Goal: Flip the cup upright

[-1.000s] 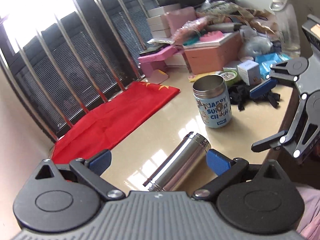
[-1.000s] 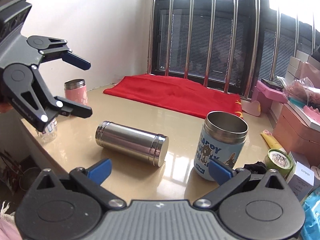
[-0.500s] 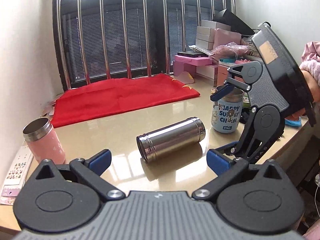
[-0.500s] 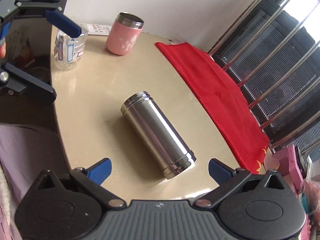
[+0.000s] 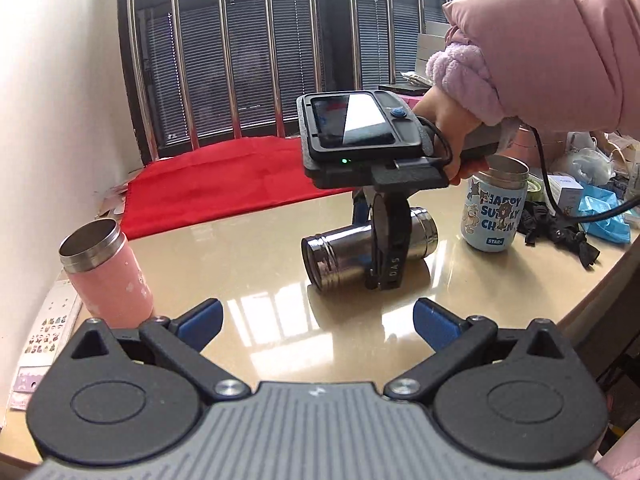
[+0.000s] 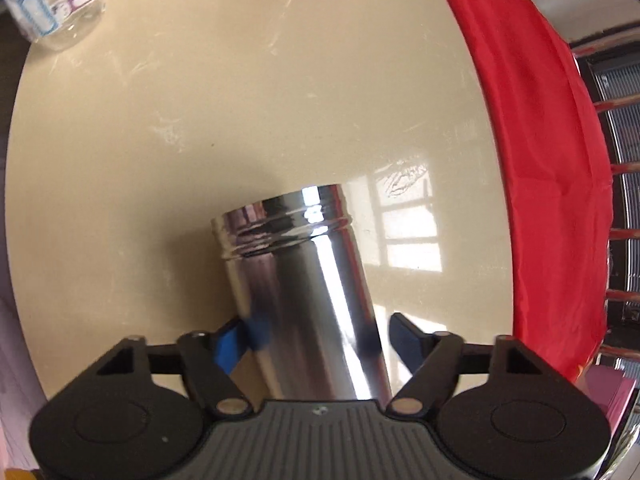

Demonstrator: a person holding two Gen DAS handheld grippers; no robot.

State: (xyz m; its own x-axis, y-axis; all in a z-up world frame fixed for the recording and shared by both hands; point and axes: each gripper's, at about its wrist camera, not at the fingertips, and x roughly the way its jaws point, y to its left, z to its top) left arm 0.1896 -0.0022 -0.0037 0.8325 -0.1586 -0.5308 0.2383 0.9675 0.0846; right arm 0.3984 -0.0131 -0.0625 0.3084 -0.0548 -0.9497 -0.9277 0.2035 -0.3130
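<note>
A shiny steel cup (image 5: 340, 254) lies on its side on the beige table (image 5: 248, 264), its open mouth toward my left gripper. My right gripper (image 6: 316, 338) comes down over the cup (image 6: 296, 280) from above, and its blue pads (image 6: 228, 344) straddle the cup's middle; the left pad touches the wall and a small gap shows at the right pad. In the left wrist view the right gripper (image 5: 384, 240) stands around the cup. My left gripper (image 5: 316, 320) is open and empty, low over the table in front of the cup.
A pink cup (image 5: 106, 268) stands upright at the left. A blue printed cup (image 5: 494, 204) stands at the right by black straps (image 5: 560, 232) and clutter. A red cloth (image 5: 224, 184) lies by the barred window. A clear plastic bottle (image 6: 56, 4) sits near the table edge.
My right gripper has come down over the steel cup and now straddles it. My left gripper has drawn lower and faces the cup's mouth. The cup has not moved.
</note>
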